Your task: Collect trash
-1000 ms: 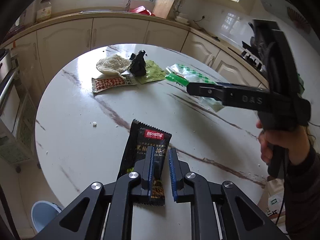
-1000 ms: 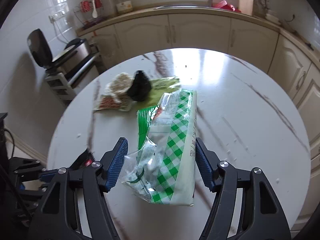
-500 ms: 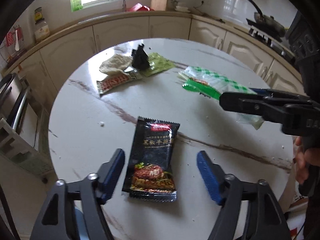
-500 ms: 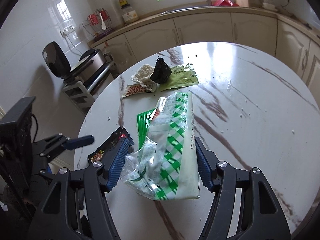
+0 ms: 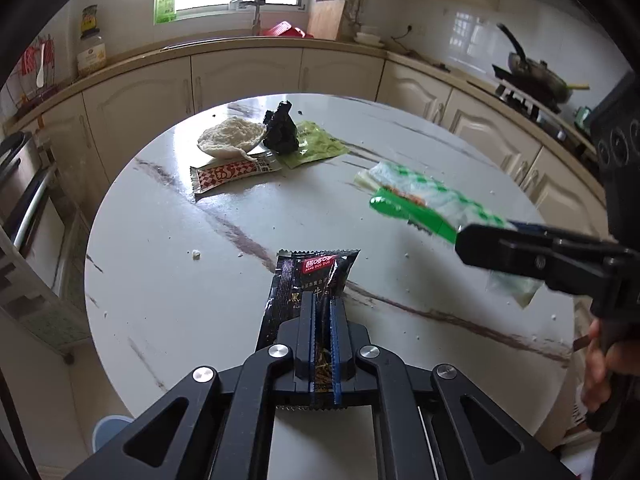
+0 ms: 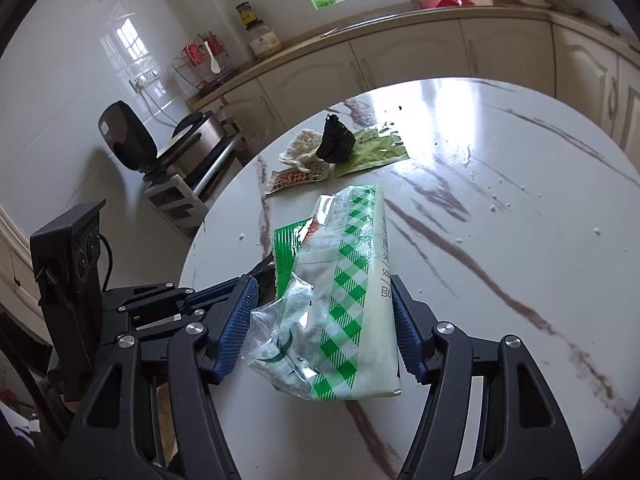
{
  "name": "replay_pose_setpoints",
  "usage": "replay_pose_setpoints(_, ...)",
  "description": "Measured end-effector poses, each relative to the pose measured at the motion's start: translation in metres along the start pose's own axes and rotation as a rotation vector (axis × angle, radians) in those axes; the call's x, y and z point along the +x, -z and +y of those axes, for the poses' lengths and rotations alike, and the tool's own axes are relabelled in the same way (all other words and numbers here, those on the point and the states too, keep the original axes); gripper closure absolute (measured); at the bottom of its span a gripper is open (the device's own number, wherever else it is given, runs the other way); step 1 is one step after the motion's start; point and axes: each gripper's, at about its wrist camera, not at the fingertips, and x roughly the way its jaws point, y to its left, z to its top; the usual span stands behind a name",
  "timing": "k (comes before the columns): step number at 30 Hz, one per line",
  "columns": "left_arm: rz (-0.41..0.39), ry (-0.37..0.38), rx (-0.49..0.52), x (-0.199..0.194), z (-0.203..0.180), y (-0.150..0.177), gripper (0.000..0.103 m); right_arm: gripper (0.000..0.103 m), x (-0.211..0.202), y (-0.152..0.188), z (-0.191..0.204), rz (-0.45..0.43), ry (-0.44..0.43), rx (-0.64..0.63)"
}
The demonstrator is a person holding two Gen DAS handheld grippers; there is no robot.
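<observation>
My left gripper is shut on a black snack wrapper at the near edge of the round marble table. My right gripper is shut on a green-and-white checked plastic bag and holds it above the table; the bag also shows in the left wrist view. At the far side lie a red-and-white wrapper, a white crumpled piece, a black crumpled lump and a light green wrapper.
Cream kitchen cabinets curve around the table's far side. A metal rack with an appliance stands left of the table. A blue bin sits on the floor below the near left edge. Crumbs dot the tabletop.
My left gripper was shut on the black wrapper, opened half a second ago, and has shut on it again. My right gripper still holds the checked bag and has shifted.
</observation>
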Motion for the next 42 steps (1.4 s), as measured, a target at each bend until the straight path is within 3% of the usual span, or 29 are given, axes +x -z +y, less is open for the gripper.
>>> replay_pose_setpoints(4, -0.02, 0.058, -0.041, -0.007, 0.01, 0.002, 0.102, 0.041, -0.003, 0.005, 0.006, -0.015, -0.025, 0.021)
replay_pose_setpoints(12, -0.021, 0.096, -0.063, -0.014, 0.019, 0.01, 0.102, 0.041, -0.006, 0.008, 0.016, -0.022, -0.031, 0.023)
replay_pose_setpoints(19, 0.005, -0.019, 0.016, -0.013, 0.011, 0.016, 0.096, 0.041, -0.002, 0.014, 0.015, -0.01, -0.028, 0.029)
replay_pose_setpoints(20, 0.009, -0.032, 0.024, -0.012, 0.008, 0.018, 0.092, 0.041, -0.001, 0.015, 0.015, -0.006, -0.029, 0.029)
replay_pose_setpoints(22, 0.019, -0.057, 0.03, -0.013, 0.005, 0.02, 0.068, 0.041, 0.0, 0.018, 0.015, -0.001, -0.032, 0.032)
replay_pose_setpoints(23, 0.02, -0.081, 0.041, -0.014, 0.005, 0.021, 0.046, 0.041, 0.0, 0.018, 0.015, 0.002, -0.035, 0.031)
replay_pose_setpoints(24, 0.007, -0.097, 0.052, -0.018, 0.003, 0.023, 0.037, 0.041, 0.001, 0.018, 0.015, 0.004, -0.037, 0.031)
replay_pose_setpoints(26, 0.009, -0.117, 0.059, -0.02, 0.002, 0.026, 0.036, 0.041, 0.001, 0.019, 0.015, 0.002, -0.041, 0.03)
replay_pose_setpoints(31, 0.055, -0.101, 0.081, -0.012, 0.001, 0.025, 0.046, 0.041, -0.001, 0.018, 0.014, -0.009, -0.059, 0.034)
replay_pose_setpoints(33, 0.063, -0.098, 0.082, -0.011, 0.0, 0.021, 0.064, 0.041, -0.001, 0.018, 0.012, -0.01, -0.061, 0.034)
replay_pose_setpoints(37, 0.071, -0.125, 0.125, -0.008, -0.006, 0.016, 0.074, 0.041, -0.003, 0.02, 0.008, -0.013, -0.061, 0.039)
replay_pose_setpoints(39, 0.045, -0.174, 0.158, -0.01, -0.013, 0.017, 0.09, 0.041, -0.003, 0.022, 0.007, -0.012, -0.061, 0.043)
replay_pose_setpoints(42, 0.011, -0.084, 0.09, -0.016, -0.007, 0.017, 0.099, 0.041, -0.004, 0.024, 0.009, -0.015, -0.068, 0.051)
